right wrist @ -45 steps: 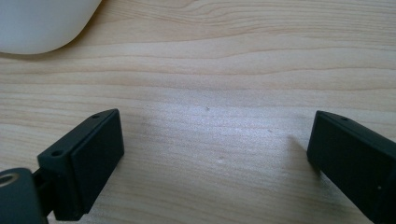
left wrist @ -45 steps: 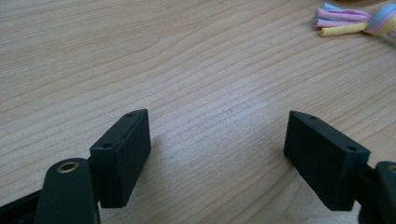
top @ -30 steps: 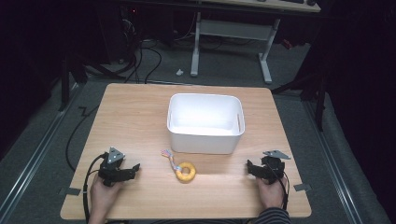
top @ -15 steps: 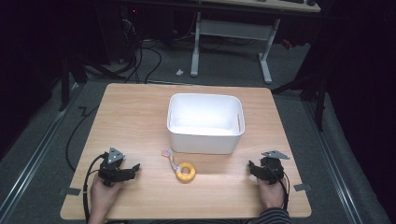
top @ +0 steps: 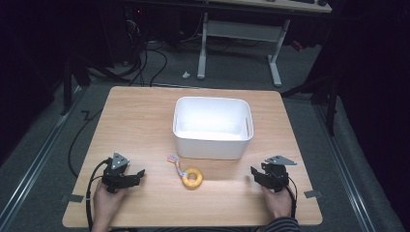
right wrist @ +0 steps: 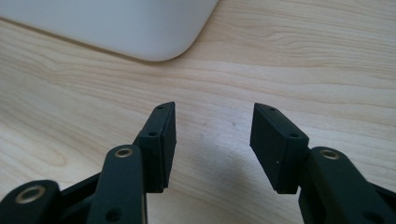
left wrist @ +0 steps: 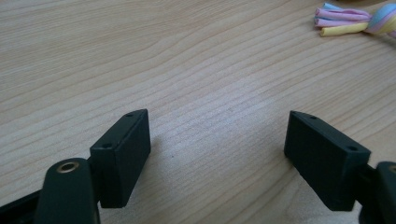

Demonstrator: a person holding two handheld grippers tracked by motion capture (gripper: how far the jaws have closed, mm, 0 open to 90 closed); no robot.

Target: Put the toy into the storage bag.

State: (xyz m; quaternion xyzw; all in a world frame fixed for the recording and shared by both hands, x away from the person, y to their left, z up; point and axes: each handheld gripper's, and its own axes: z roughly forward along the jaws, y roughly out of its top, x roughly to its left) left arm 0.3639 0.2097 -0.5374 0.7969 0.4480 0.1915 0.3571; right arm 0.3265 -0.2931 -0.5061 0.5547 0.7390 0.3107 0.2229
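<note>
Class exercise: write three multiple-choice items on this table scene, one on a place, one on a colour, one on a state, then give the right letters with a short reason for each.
1. Where does the ring toy lie?
A. inside the tub
B. on the table in front of the tub
C. between gripper fingers

2. What colour is the tub?
A. white
B. red
C. black

3. How do the left gripper and right gripper stand?
A. both open, holding nothing
B. both shut
C. one clamps the toy

Key: B, it rests on bare wood; A, its walls are white; A, bare table shows between the fingers.

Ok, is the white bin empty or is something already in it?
Empty. The high view shows the white bin's bare inside; the yellow ring toy lies outside on the table.
</note>
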